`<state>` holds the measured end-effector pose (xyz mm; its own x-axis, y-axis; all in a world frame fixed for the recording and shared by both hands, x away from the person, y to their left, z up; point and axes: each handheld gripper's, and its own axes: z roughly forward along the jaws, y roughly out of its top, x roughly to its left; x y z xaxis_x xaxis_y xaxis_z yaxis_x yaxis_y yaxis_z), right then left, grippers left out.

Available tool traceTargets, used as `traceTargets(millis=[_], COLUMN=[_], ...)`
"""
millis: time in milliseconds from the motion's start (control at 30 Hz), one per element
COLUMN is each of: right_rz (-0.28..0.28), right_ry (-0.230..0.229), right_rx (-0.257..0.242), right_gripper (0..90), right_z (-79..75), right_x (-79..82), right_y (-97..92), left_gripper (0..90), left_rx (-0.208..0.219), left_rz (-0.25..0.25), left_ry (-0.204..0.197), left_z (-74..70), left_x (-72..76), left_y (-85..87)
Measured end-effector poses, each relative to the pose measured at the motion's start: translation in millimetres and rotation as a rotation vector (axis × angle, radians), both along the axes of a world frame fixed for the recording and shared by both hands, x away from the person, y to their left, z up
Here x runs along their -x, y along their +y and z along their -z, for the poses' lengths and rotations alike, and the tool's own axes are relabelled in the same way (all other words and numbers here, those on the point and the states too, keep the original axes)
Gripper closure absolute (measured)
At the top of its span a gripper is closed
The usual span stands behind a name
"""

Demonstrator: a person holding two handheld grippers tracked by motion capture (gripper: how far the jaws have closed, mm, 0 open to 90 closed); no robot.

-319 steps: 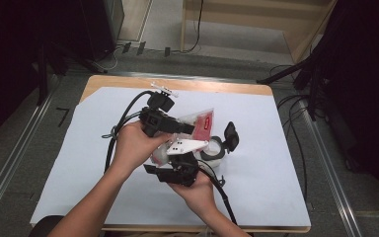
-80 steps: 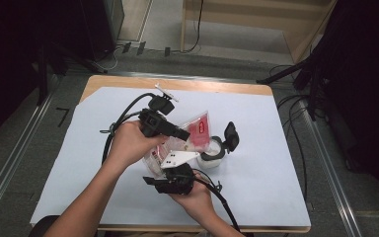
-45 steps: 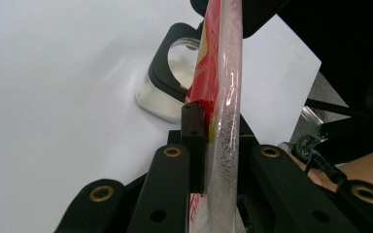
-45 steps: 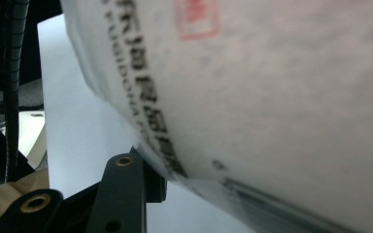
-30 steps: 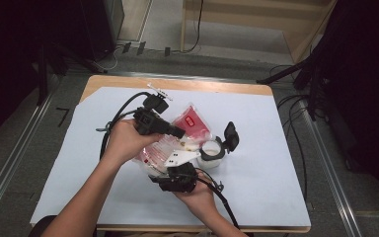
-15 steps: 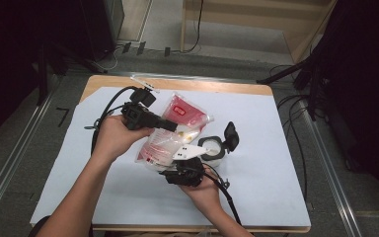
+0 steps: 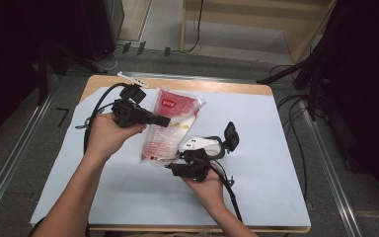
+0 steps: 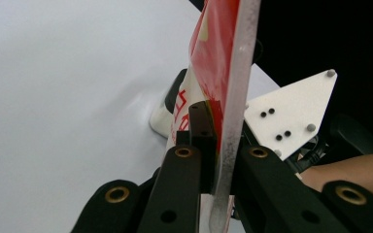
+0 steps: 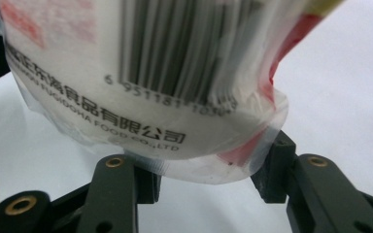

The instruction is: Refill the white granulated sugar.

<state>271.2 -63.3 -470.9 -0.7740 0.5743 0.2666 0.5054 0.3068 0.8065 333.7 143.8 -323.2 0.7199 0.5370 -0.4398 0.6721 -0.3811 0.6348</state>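
Observation:
A red and white food pouch (image 7: 170,131) hangs tilted above the table between my two grippers. My left gripper (image 7: 164,120) comes in from the left and is shut on the pouch's sealed side edge (image 8: 226,121), which runs straight up between its jaws (image 8: 221,145). My right gripper (image 7: 171,165) sits under the pouch's lower end. Its jaws have just been opening a little. The barcoded bottom of the pouch (image 9: 150,73) bulges between them, and its clear rim touches both pads of the right gripper (image 9: 209,182).
A white sheet (image 7: 276,148) covers the wooden table. A small black thing (image 7: 230,136) stands on it just right of the right gripper's grey plate (image 7: 197,144). Cables trail from both grippers. Dark floor and metal rails surround the table.
The left gripper has carried the pouch to the left and slightly up, and the pouch now stretches out longer. The right gripper has followed under its lower end.

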Motion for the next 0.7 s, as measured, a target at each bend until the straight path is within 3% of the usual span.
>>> traceTargets(millis=[267, 433, 567, 700], right_rz=[-0.014, -0.019, -0.028, -0.049], right_ry=[0.011, 0.000, -0.012, 0.008], right_rx=[0.012, 0.008, 0.002, 0.004], right_gripper=[53.5, 53.3, 52.6, 51.8], right_z=[0.5, -1.0, -3.0, -2.0], right_x=[-1.5, -1.8, -1.3, -0.4], right_y=[0.0, -1.8, -3.0, -1.3], left_gripper=[90.0, 90.0, 90.0, 89.9], left_rx=[0.049, 0.018, 0.019, 0.027], left_rz=[-0.019, -0.055, -0.084, -0.116], left_ry=[-0.023, -0.061, -0.083, -0.065], left_z=[-5.1, -8.4, -3.6, 5.2], left_x=[0.0, -1.2, -7.4, -15.9], left_y=[9.2, 18.7, 28.5, 38.3])
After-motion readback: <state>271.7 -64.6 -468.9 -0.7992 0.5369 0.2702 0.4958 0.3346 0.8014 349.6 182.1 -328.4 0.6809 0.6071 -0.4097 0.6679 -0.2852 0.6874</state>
